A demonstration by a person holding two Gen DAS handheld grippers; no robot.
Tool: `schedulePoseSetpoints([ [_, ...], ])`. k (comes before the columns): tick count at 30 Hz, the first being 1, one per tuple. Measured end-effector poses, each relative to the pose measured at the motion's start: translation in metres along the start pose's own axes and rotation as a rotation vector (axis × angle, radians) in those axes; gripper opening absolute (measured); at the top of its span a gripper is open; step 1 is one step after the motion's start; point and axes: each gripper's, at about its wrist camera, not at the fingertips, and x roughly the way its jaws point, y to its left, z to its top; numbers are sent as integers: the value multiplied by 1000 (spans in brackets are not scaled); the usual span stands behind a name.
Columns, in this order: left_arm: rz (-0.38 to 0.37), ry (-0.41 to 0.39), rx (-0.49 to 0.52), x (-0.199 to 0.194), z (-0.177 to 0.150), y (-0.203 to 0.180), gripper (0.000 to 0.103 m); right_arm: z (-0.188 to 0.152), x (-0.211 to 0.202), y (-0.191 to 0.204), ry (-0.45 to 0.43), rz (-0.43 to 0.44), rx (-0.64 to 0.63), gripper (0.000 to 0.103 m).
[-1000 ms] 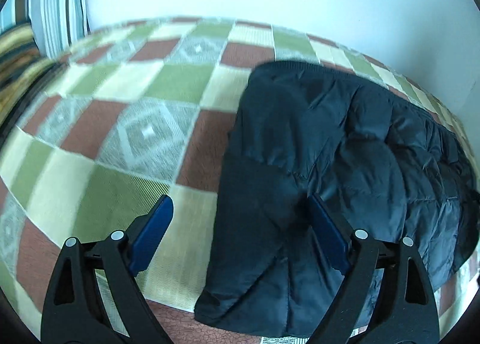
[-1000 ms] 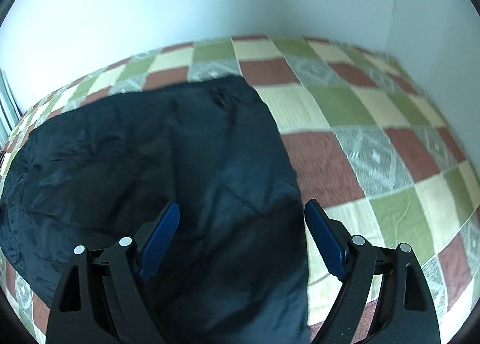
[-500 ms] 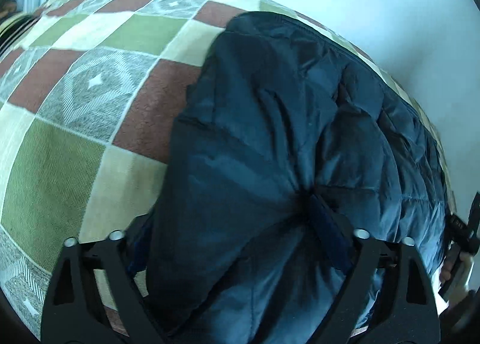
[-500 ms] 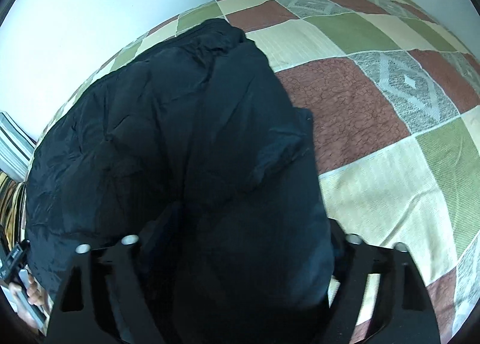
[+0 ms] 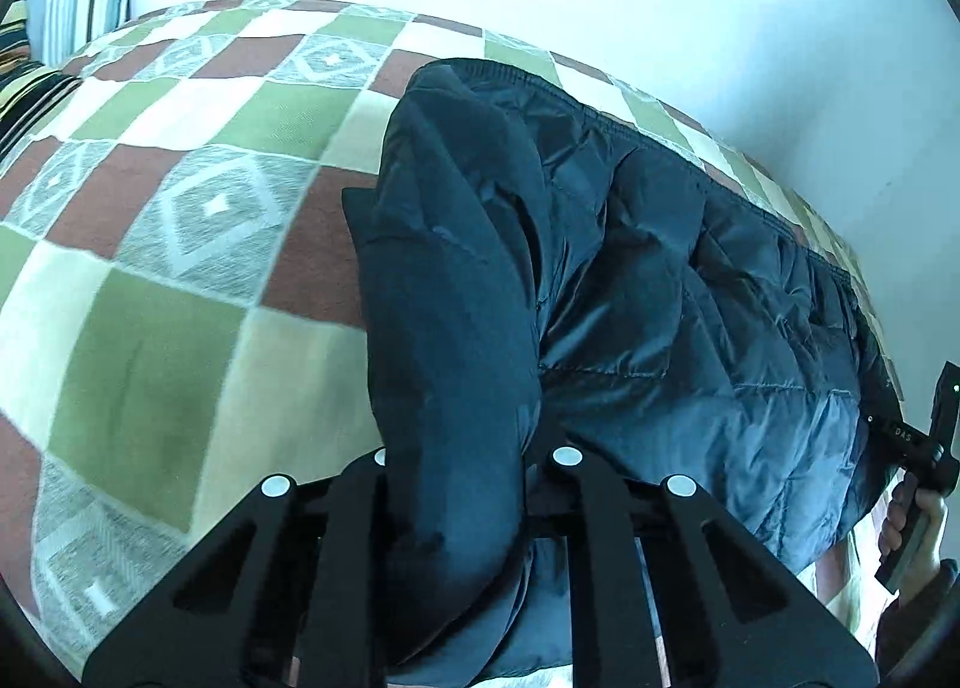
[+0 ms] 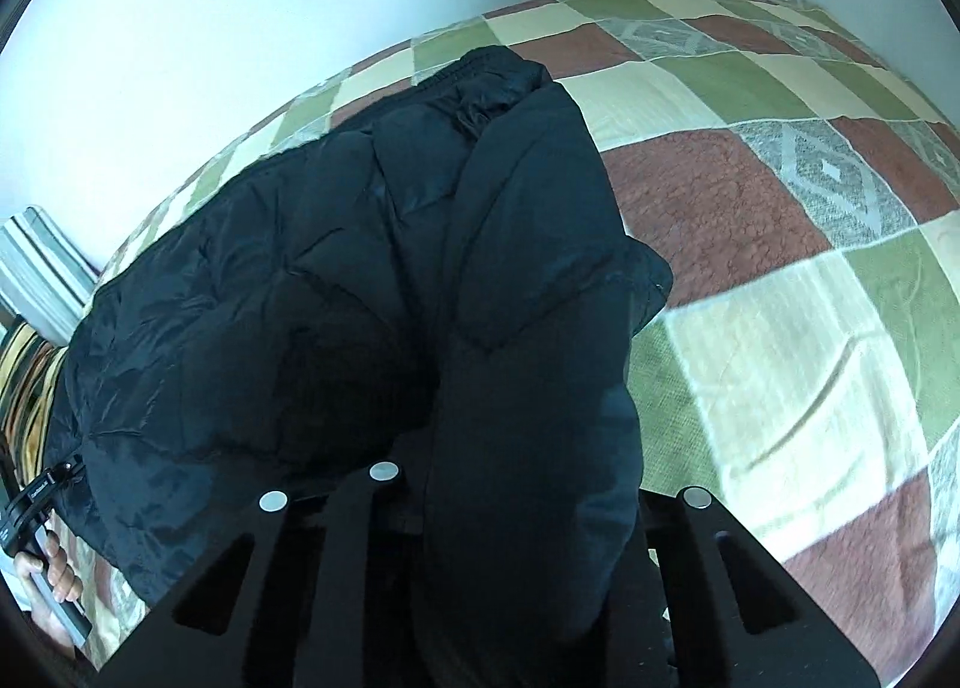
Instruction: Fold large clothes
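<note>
Both the left gripper (image 5: pixel 462 508) and right gripper (image 6: pixel 516 514) had just clamped the dark puffer jacket's (image 5: pixel 660 280) near edge, fold barely begun.

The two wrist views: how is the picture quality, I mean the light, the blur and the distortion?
Left wrist view: strong fisheye bends the checked bedspread into a dome; a cold bluish cast; the near squares are smeared by blur; soft sheen shows on the dark puffer jacket. Right wrist view: the same curving; the jacket is nearly black, its quilting hard to see; the white wall is bright.
</note>
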Motion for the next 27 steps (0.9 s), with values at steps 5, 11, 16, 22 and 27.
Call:
schedulePoseSetpoints([
  [5,18,1,-22,-37,-18,26,14,-21,-10,12,26,63,3,20],
  [11,33,11,-77,-86,-59,80,14,-65,-31,33,77,128,-14,20],
  [16,53,18,-83,-121,-98,111,14,-103,-53,41,94,151,-33,20],
  [22,62,17,-103,-141,-122,133,14,-137,-70,51,101,148,-65,20],
  [27,63,10,-119,-134,-126,138,16,-135,-67,50,91,133,-64,23],
])
